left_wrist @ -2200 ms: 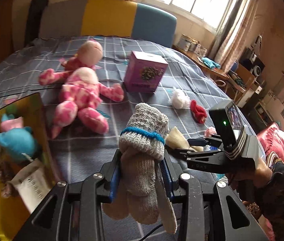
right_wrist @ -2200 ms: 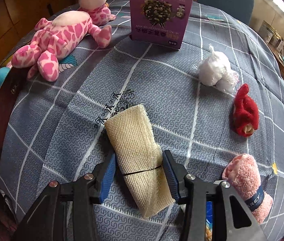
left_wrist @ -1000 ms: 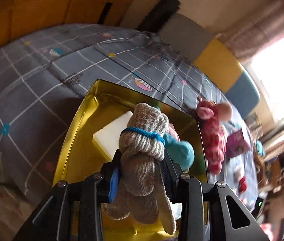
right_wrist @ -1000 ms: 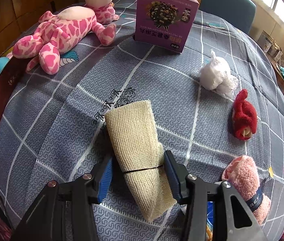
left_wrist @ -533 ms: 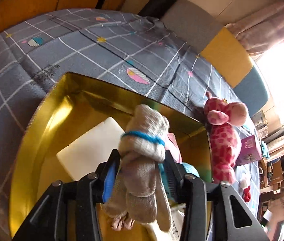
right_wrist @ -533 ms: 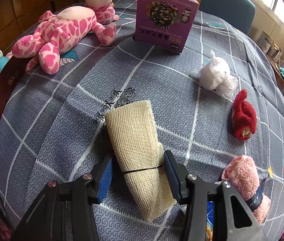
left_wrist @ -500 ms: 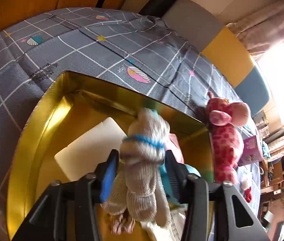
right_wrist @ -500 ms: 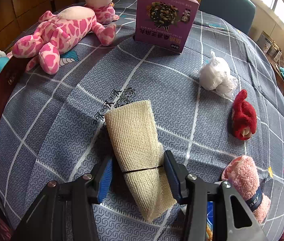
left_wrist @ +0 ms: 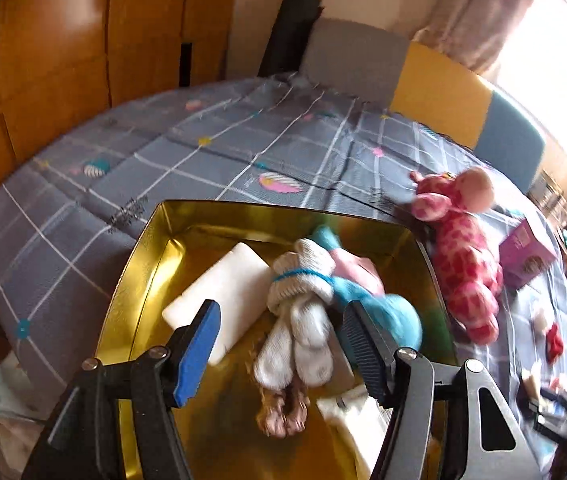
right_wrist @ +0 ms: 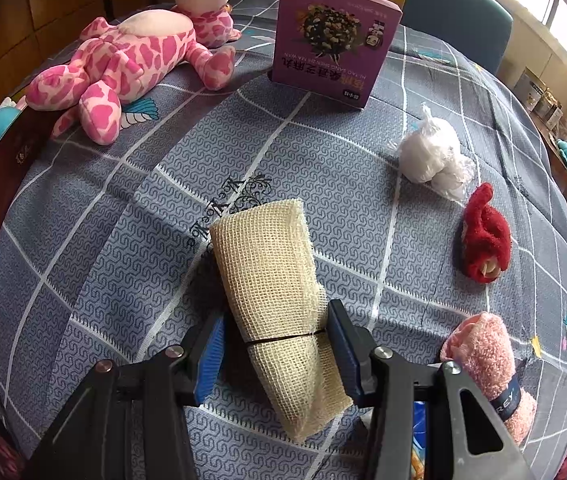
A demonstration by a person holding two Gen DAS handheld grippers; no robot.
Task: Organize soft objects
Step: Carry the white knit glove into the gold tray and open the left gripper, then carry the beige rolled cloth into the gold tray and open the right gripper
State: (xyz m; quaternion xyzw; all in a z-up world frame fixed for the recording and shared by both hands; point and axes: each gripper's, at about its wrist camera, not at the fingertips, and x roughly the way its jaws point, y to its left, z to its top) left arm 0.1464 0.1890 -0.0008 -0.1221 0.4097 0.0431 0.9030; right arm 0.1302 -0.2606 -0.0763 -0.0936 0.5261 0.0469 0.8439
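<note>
bed: grey checked cover (left_wrist: 211, 152) | wall: wood panels (left_wrist: 63, 52) | window (left_wrist: 563, 60): bright daylight

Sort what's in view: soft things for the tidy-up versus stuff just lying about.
Job: knitted socks in the gold tin; mesh cloth roll in the right claw; pink giraffe plush; red sock; pink towel.
Lying about: purple box.

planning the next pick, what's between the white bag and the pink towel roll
In the right wrist view, the red plush lies between the white bag and the pink towel roll.
</note>
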